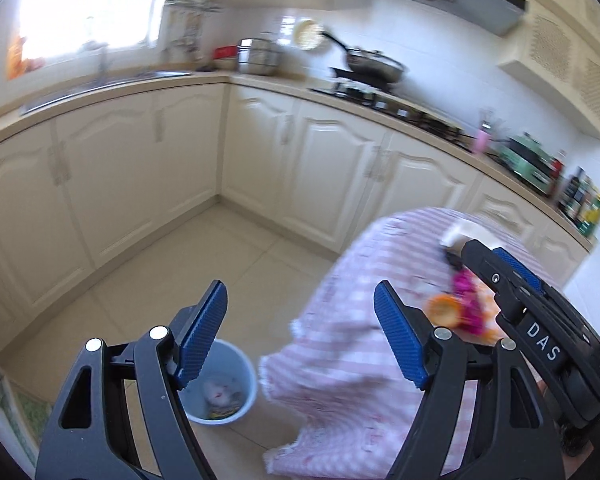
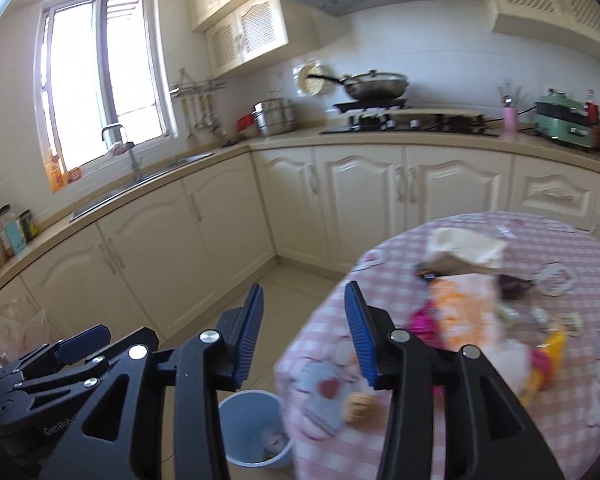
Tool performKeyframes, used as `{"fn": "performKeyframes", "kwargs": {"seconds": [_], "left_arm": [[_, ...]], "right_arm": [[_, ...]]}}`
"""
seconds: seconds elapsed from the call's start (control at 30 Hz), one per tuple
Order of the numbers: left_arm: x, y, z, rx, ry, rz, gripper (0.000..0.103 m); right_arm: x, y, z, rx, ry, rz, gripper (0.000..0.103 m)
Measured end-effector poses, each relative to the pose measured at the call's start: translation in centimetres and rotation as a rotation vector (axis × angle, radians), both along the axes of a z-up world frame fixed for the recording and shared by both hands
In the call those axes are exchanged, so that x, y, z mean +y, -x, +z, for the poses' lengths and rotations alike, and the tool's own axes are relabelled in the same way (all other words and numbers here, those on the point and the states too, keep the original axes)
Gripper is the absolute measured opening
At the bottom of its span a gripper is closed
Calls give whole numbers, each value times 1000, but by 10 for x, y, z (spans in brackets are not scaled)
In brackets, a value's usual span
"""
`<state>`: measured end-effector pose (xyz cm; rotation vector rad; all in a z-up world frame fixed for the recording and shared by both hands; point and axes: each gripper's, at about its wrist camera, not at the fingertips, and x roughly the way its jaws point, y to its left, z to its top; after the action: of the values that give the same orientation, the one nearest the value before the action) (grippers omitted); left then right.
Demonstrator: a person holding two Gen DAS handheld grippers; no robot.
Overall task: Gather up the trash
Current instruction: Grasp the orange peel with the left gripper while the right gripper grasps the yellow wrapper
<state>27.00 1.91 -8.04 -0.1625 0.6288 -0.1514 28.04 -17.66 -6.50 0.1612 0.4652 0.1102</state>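
Both tongs empty: my left gripper (image 1: 300,332) spread wide, my right gripper (image 2: 304,336) parted, nothing between its pads. The pale blue plastic bin (image 2: 256,428) sits at six o'clock, by the round pink-checked tablecloth (image 2: 500,380). The trash, crumpled orange and magenta wrappers (image 2: 452,312), lies at two o'clock. I'd reach over, pinch one piece squarely. "DAS" and "GenRobo" read on the gripper bodies.

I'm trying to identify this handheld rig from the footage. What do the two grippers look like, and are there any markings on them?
Both are alike: the left gripper and right gripper have black, angular linkage arms with triangular cut-outs and silver pivot bolts. Their jaws carry blue ribbed pads. The right gripper's body shows white "DAS" lettering in the left wrist view; the left gripper's body shows partial "GenRobo" lettering in the right wrist view. No cables or sleeves are visible.
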Motion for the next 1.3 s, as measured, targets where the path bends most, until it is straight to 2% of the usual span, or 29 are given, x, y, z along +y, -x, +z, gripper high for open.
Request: {"fn": "performKeyframes", "kwargs": {"seconds": [0.17,0.4,0.6,0.87,0.93,1.0,1.1,1.3], "left_arm": [[-44,12,1,-2,-15,-83,73],[-87,11,-9,31,-49,-150,73],[-103,2,-19,58,-64,-172,73],[-112,-15,-26,76,-77,-181,73],[-115,-20,-28,82,-76,-186,73],[-118,-24,-32,90,-76,-189,73],[-120,-30,-36,101,-71,-197,73],[-126,-39,-43,119,-56,-214,73]], "right_arm": [[-61,29,-1,3,-1,-125,46],[-142,49,-26,83,-63,-312,61],[-166,48,-51,152,-145,-343,64],[-182,20,-69,237,-250,-333,64],[-184,11,-75,270,-260,-317,63],[-184,5,-80,294,-270,-294,42],[-181,3,-78,291,-254,-281,40],[-181,11,-58,184,-142,-341,40]]}}
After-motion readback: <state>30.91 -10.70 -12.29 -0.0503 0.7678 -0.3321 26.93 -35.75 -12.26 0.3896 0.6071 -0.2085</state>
